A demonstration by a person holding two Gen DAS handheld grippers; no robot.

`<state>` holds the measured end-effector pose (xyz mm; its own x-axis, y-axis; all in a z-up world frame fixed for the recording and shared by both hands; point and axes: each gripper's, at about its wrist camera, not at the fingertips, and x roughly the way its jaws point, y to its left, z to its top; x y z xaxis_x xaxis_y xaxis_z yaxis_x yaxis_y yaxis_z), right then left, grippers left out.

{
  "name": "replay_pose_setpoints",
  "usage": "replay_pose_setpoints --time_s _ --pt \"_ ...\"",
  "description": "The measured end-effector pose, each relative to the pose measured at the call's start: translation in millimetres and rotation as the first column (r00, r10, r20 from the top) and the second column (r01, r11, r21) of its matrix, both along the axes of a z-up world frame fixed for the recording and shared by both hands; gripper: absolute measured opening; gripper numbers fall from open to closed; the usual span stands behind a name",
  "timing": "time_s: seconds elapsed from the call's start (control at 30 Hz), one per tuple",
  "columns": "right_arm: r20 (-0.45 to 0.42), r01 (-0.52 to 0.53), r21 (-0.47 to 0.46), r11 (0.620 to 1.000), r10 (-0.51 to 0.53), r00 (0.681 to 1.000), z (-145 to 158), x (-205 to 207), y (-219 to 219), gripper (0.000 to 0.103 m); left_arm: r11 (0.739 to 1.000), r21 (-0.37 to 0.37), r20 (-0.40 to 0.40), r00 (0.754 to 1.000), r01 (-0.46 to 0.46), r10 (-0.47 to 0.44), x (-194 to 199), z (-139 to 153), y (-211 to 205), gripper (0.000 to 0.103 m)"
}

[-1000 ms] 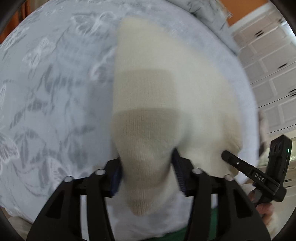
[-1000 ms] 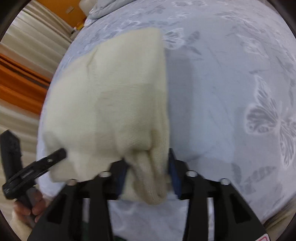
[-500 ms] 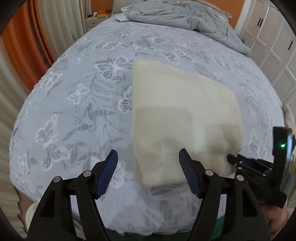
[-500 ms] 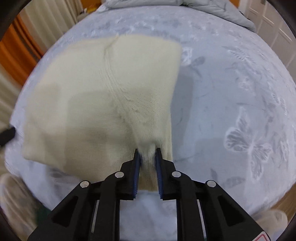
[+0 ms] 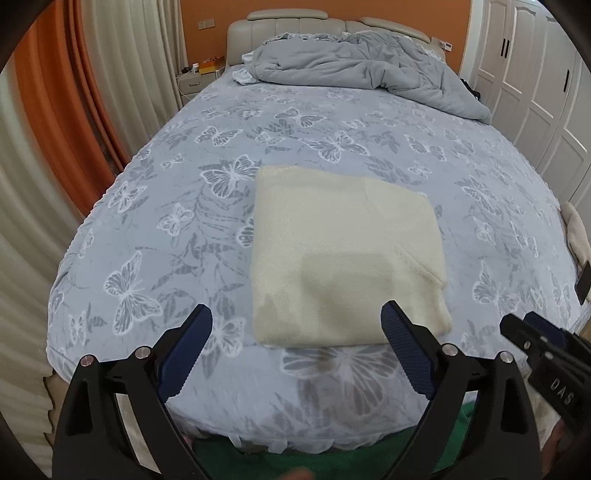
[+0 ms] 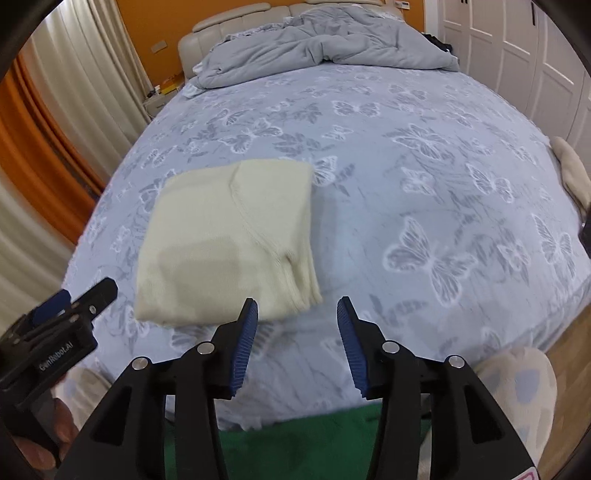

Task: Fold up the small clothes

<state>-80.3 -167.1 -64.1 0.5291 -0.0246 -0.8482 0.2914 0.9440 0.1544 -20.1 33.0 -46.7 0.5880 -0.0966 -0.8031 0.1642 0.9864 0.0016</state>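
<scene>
A cream knit garment [image 5: 343, 254] lies folded into a rough square on the butterfly-print bed [image 5: 177, 206]. It also shows in the right wrist view [image 6: 229, 240]. My left gripper [image 5: 295, 332] is open and empty, held back just short of the garment's near edge. My right gripper [image 6: 297, 321] is open and empty, at the garment's near right corner. The right gripper also shows at the right edge of the left wrist view [image 5: 543, 354], and the left gripper shows at the left edge of the right wrist view [image 6: 62, 317].
A crumpled grey duvet [image 5: 362, 62] lies at the head of the bed by the headboard [image 5: 295, 29]. Curtains [image 5: 55, 110] hang on the left, white wardrobe doors [image 5: 535, 74] stand on the right. A green mat [image 6: 295, 435] lies below the bed's near edge.
Both grippers let go of the garment, opened, and pulled back toward the bed's near edge. The garment now lies flat and folded on the bed.
</scene>
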Motion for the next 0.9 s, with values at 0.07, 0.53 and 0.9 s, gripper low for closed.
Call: replay_pose_setpoints --time_s 0.07,0.53,0.9 --pt "-0.018 0.006 -0.015 1.0 -0.006 1.0 -6 -6 1 0.052 1.0 0.011 0.001 1.0 -0.001 0.001 -6 -2 -5 0.09" --pt "-0.068 -0.004 -0.047 0.999 0.001 0.998 -27 -35 19 0.059 0.997 0.074 -0.001 1.0 0.001 -0.001 -37 -18 -17 0.091" --pt "-0.072 -0.038 -0.132 0.991 0.029 0.997 -38 -43 42 0.062 0.995 0.099 -0.007 1.0 -0.004 0.004 -47 -36 -15 0.091"
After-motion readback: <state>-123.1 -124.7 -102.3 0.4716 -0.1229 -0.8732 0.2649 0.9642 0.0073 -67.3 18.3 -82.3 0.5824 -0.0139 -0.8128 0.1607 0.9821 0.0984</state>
